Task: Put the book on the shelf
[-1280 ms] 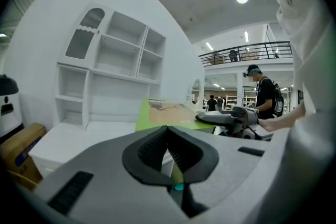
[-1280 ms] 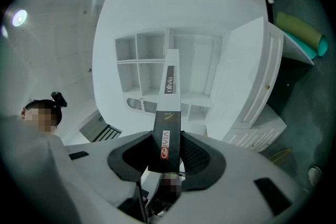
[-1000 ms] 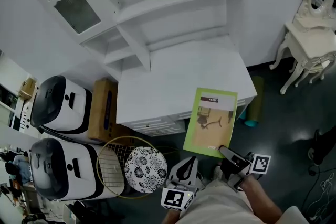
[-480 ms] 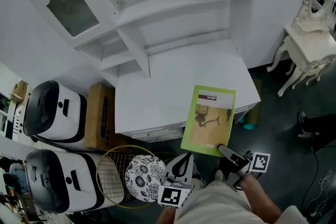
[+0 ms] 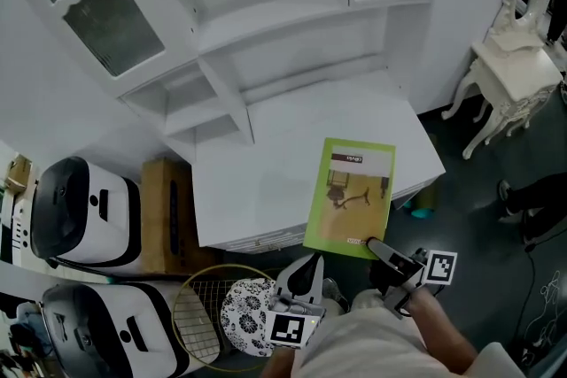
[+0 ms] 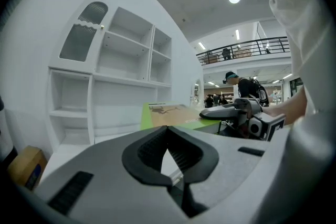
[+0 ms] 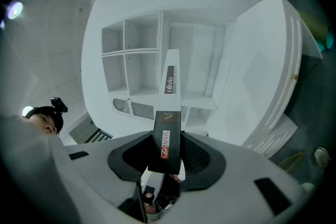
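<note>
Now gripping the green book [image 5: 350,195] by its near edge with the right gripper [image 5: 379,250], jaws pressed on both covers. Holding it out ahead of those jaws, cover up, over the front edge of the white bench [image 5: 257,173], with the shelf [image 5: 266,18] farther beyond. Carrying nothing in the left gripper [image 6: 168,128], jaws drawn together at the tips, book ahead and to their right.

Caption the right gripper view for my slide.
Right gripper shut on the book, edge-on, facing the white shelf unit.
</note>
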A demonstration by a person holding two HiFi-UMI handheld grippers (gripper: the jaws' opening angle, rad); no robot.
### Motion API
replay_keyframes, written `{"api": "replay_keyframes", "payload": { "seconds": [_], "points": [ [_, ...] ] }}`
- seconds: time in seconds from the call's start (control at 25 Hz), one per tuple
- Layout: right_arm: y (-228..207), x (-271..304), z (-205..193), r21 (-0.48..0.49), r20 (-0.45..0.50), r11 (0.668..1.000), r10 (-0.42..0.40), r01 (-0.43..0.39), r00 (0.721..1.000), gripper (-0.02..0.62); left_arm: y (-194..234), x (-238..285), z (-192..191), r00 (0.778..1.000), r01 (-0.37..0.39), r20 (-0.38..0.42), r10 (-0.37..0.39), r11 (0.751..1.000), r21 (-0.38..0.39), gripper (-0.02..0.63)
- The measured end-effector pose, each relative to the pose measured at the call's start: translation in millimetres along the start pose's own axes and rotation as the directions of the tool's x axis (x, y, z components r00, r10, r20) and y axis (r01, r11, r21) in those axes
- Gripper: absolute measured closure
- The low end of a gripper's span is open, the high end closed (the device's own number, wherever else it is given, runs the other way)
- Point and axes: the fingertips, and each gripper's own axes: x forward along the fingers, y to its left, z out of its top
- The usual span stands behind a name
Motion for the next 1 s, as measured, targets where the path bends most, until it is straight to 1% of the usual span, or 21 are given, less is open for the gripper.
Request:
{"api": "replay_keyframes", "payload": {
  "seconds": [0.16, 0.36, 0.52, 0.68, 0.88, 1.0],
  "points": [
    [1.5, 23.1, -3.5, 0.002, 0.03, 1.0, -0.001, 0.001, 1.0, 0.443, 22.5, -0.5, -1.5, 0.999, 0.032, -0.001, -0.032, 0.999, 0.008, 0.603],
    [4.5, 39.6, 3.4, -0.005, 0.038, 1.0, -0.009, 0.009, 0.999, 0.443, 39.9, 5.4, -5.4, 0.999, 0.037, -0.015, -0.038, 0.999, -0.01, 0.603],
    [0.1, 47.3, 17.7, 0.006, 0.051, 1.0, -0.01, 0.01, 0.999, 0.443, 50.5, 16.8, -5.6, 0.999, 0.025, -0.019, -0.026, 1.0, -0.016, 0.603],
    [-1.3, 59.2, 33.2, 0.006, 0.039, 1.0, 0.005, -0.005, 0.999, 0.443, 58.9, 27.1, -2.1, 1.0, -0.005, -0.015, 0.004, 1.0, -0.024, 0.603],
    [0.8, 78.5, 57.2, 0.029, 0.02, 0.999, 0.039, -0.04, 0.999, 0.443, 65.5, 47.1, -1.7, 0.998, -0.02, -0.064, 0.019, 1.0, -0.017, 0.603],
    [5.6, 90.6, 72.3, 0.037, 0.0, 0.997, 0.061, -0.061, 0.998, 0.443, 73.4, 63.5, 1.7, 0.996, -0.047, -0.079, 0.045, 0.999, -0.022, 0.603]
  ]
}}
